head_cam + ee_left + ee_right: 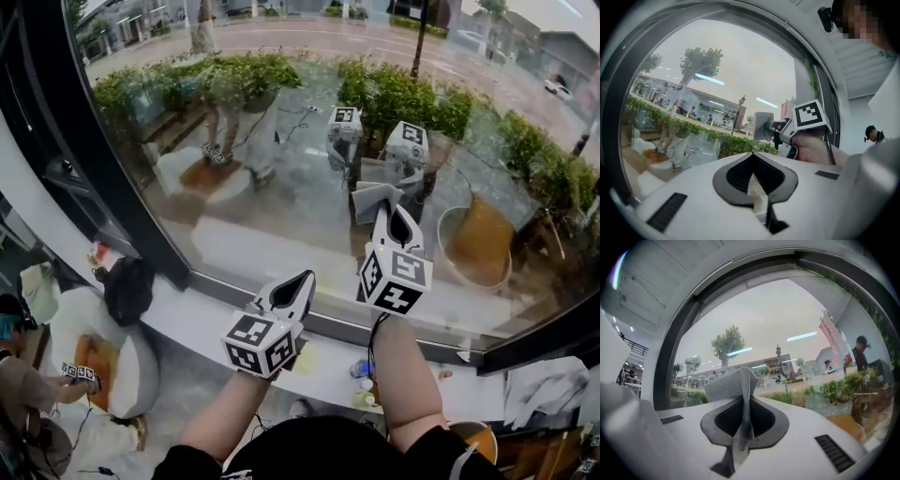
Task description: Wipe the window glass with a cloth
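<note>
right gripper (742, 404): jaws pinching the cloth (727, 384), whose grey fold sticks up past the tips
cloth: raised at the window glass (281, 197), seemingly touching it
left gripper (753, 177): jaws pressed together, nothing between them, lower and left of the right gripper

1. Cloth (733, 390): pale grey, fine woven mesh pattern.
2. Left gripper (296, 284), right gripper (397, 221): white shells, dark grey jaw surrounds; cubes (261, 343) bear black-and-white square markers.
3. Window frame (127, 197): black.
4. Sill (187, 314): white.
5. Sleeves (441, 455): black.
</note>
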